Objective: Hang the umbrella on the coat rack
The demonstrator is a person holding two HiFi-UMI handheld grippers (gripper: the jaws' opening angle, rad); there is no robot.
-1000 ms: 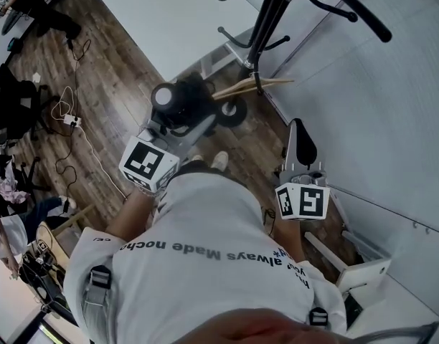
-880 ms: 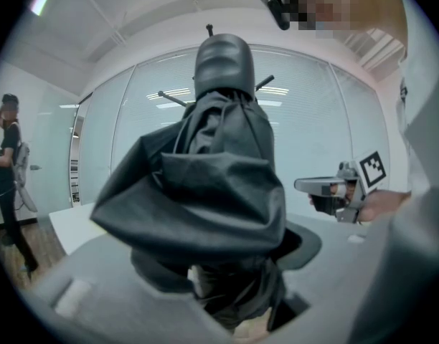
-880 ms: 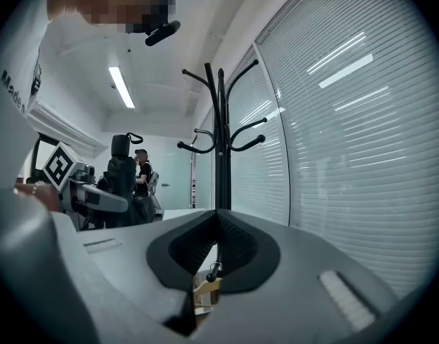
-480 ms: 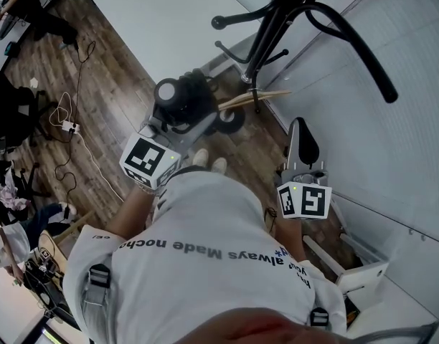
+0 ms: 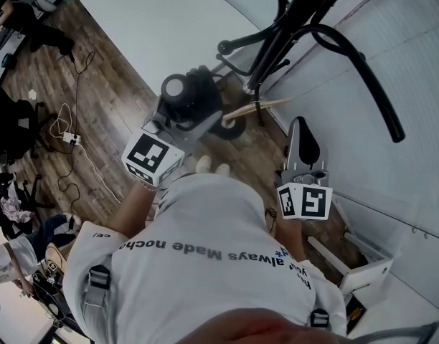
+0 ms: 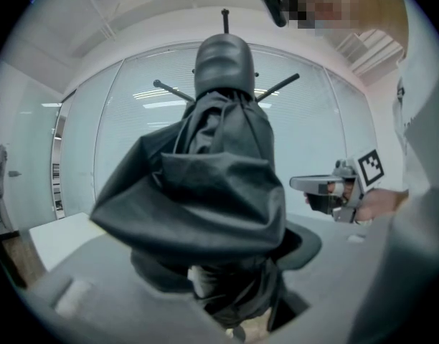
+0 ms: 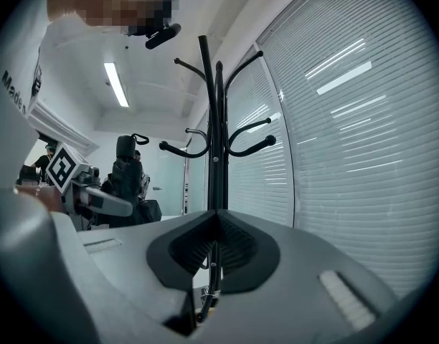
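Umbrella [image 6: 212, 192]: black, folded, fabric bunched and loose, clamped in my left gripper [image 6: 227, 271], whose jaws stand wide around the bundle with the cloth spilling over both. In the right gripper view it sits left of the coat rack [image 7: 216, 156], with a clear gap to the nearest hook; it is not on the rack. The rack is the largest item: a black pole with curved black hooks, standing against a wall of white slatted blinds [image 7: 348, 120]. Next, my white shirt [image 5: 205, 264] fills the lower head view. Its dark print reads upside down from here and I can only make out "always Made". My right gripper [image 7: 216, 217] has its jaw tips pressed together with nothing between them; the rack pole shows through the gap behind the tips. Each gripper carries a marker cube with black-and-white square patterns and no readable letters: left cube [image 5: 153, 159], right cube [image 5: 304, 201]. A pale wooden stick [image 5: 255, 108] lies beside the rack pole. A white power strip [image 5: 71, 120] with its cable lies on the wood floor [image 5: 112, 99].
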